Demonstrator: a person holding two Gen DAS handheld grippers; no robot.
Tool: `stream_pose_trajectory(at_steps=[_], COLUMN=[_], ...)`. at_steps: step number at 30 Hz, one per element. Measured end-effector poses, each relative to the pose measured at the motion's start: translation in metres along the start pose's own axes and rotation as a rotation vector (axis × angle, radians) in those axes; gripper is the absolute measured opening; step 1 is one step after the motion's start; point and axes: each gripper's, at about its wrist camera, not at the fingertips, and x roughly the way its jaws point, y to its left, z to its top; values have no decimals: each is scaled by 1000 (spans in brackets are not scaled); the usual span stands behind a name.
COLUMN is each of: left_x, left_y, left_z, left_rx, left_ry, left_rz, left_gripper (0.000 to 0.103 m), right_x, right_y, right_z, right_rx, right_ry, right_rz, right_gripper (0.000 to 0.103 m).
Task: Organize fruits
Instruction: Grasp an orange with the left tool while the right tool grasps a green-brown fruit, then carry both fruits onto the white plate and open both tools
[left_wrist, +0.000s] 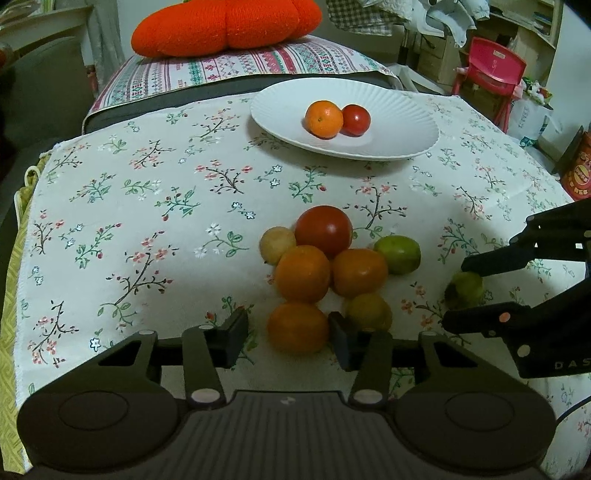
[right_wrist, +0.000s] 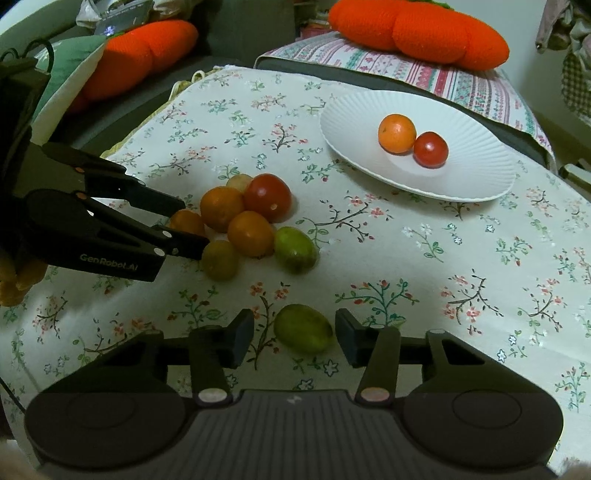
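A white plate (left_wrist: 280, 110) at the back of the table holds an orange (left_wrist: 323, 119) and a small tomato (left_wrist: 356, 119). A cluster of fruit lies mid-table: a big tomato (left_wrist: 323, 230), oranges, yellowish and green fruits. My left gripper (left_wrist: 288, 338) is open, its jaws on either side of the nearest orange (left_wrist: 297, 326). My right gripper (right_wrist: 293, 334) is open around a lone green fruit (right_wrist: 303, 328) on the cloth. It also shows in the left wrist view (left_wrist: 464, 290). The plate (right_wrist: 472, 177) shows in the right wrist view too.
A floral tablecloth (left_wrist: 147, 206) covers the table. Orange knitted cushions (left_wrist: 225, 26) lie on a striped cloth behind. A red chair (left_wrist: 491, 74) and a tin (left_wrist: 580, 166) stand at right. The table's left edge drops near the yellow cloth (left_wrist: 14, 295).
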Motion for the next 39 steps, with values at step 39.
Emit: stream_pose_trajectory(at_steps=[39], left_x=[-24], left_y=[-4], left_z=[34], left_rx=[-39], left_ry=[-62], left_rz=[52], left_gripper=[8], right_x=[-21], right_y=[-25], right_z=[19], right_rx=[54], right_ry=[-97], right_rz=[-49], right_gripper=[31])
